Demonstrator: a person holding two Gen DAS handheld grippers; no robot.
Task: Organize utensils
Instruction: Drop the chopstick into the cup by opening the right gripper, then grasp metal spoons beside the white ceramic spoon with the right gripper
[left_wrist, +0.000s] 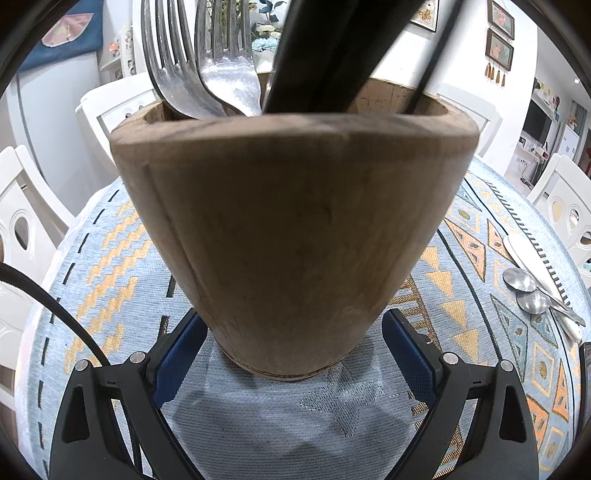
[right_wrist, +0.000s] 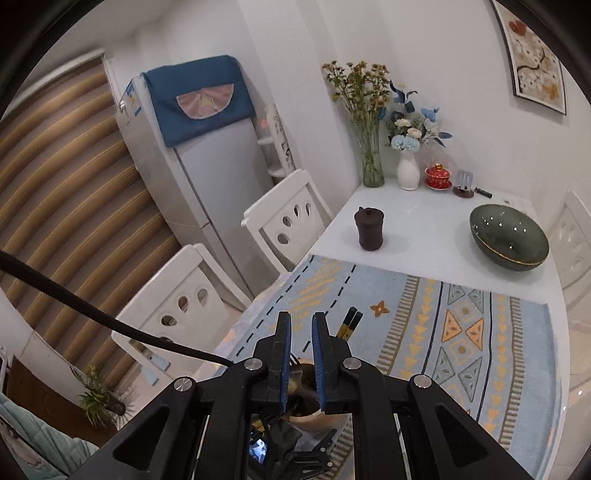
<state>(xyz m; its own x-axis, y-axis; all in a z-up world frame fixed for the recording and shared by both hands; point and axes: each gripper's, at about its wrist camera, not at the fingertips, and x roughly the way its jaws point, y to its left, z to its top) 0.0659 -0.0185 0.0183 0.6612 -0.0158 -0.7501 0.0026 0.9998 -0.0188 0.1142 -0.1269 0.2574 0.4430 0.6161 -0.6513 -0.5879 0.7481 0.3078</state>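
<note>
A wooden utensil holder (left_wrist: 291, 240) stands on the patterned tablecloth (left_wrist: 110, 258), filling the left wrist view. My left gripper (left_wrist: 291, 332) has its blue pads (left_wrist: 181, 354) against the holder's lower sides. Two metal forks (left_wrist: 207, 74) and black chopsticks (left_wrist: 325, 55) stand in it. Two metal spoons (left_wrist: 524, 288) and a white-handled utensil (left_wrist: 532, 266) lie on the cloth at far right. My right gripper (right_wrist: 301, 321) hovers above the holder (right_wrist: 314, 417), its jaws a narrow gap apart and empty. The chopsticks' tips (right_wrist: 351, 323) rise just right of its fingers.
On the white table beyond the cloth stand a dark green bowl (right_wrist: 509, 236), a brown lidded cup (right_wrist: 369, 229), two vases of flowers (right_wrist: 406, 173) and a red cup (right_wrist: 437, 177). White chairs (right_wrist: 288, 221) line the left edge. A black cable (right_wrist: 110, 325) crosses the left.
</note>
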